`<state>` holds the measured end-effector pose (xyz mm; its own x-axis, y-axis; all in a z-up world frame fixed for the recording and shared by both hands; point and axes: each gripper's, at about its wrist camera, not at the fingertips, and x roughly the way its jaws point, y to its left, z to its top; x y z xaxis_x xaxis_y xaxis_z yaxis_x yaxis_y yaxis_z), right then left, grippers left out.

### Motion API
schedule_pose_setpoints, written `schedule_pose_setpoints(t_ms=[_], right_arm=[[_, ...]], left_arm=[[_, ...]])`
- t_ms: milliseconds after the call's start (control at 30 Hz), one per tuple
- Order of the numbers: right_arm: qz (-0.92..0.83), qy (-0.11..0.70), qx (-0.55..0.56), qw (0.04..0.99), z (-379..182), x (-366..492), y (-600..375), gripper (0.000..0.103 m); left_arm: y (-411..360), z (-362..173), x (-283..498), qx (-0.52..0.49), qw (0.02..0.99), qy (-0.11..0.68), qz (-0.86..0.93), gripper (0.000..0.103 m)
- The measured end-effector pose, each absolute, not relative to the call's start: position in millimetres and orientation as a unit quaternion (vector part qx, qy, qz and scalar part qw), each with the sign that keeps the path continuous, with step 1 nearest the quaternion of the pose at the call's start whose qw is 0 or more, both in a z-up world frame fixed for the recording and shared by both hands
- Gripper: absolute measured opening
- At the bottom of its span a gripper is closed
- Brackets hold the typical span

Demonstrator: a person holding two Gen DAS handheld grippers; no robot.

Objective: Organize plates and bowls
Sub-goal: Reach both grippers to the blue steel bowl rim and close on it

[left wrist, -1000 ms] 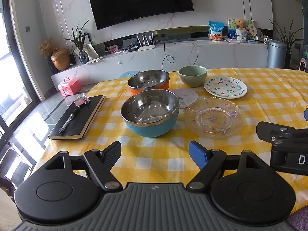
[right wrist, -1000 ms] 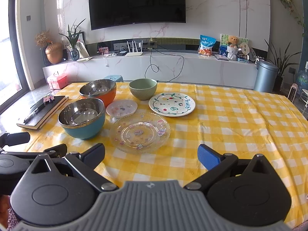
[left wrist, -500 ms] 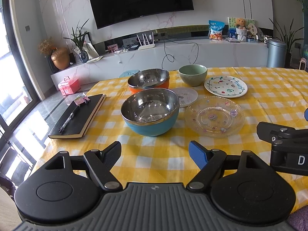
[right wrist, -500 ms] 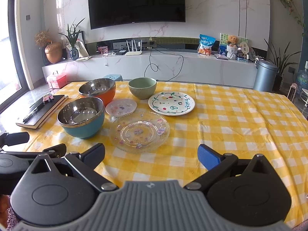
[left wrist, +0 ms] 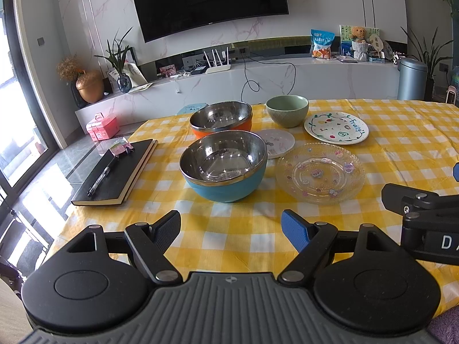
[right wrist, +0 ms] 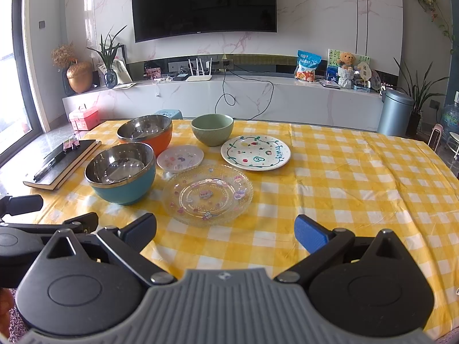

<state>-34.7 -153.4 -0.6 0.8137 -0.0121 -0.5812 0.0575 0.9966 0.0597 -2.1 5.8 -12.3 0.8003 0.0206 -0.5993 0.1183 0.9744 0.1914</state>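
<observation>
left gripper (left wrist: 231, 226): fingers spread, empty | right gripper (right wrist: 225, 229): fingers spread, empty

The tablecloth (right wrist: 330, 189) is yellow and white checked. On it stand a blue bowl (right wrist: 123, 189), an orange bowl (right wrist: 160, 140) and a green bowl (right wrist: 212, 134).

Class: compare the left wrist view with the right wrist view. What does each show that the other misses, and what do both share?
Only the left wrist view shows the open left gripper with both fingers in full.

Only the right wrist view shows the open right gripper in full, plus a blue water bottle at the far right.

Both show the teal steel-lined bowl, the clear patterned glass plate and the black notebook.
</observation>
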Motion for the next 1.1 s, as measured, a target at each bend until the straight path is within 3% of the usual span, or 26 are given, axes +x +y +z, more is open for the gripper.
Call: schedule_pose_setpoints(t_ms=[500, 900, 1100], right_arm=[[-0.015, 0.314, 0.032, 0.949, -11.2, -12.1, -142.3, 0.100], [0.008, 0.333, 0.066, 0.941, -10.0, 42.4, -108.9, 0.100], [-0.002, 0.331, 0.091, 0.939, -12.8, 72.0, -93.7, 0.095]], left_arm=[[47.8, -8.4, 22.9, 0.074, 0.945, 0.316, 0.025, 0.093], [82.8, -0.1, 67.0, -0.011, 0.945, 0.325, 0.021, 0.080], [94.1, -7.8, 95.0, -0.080, 0.937, 0.338, 0.042, 0.074]])
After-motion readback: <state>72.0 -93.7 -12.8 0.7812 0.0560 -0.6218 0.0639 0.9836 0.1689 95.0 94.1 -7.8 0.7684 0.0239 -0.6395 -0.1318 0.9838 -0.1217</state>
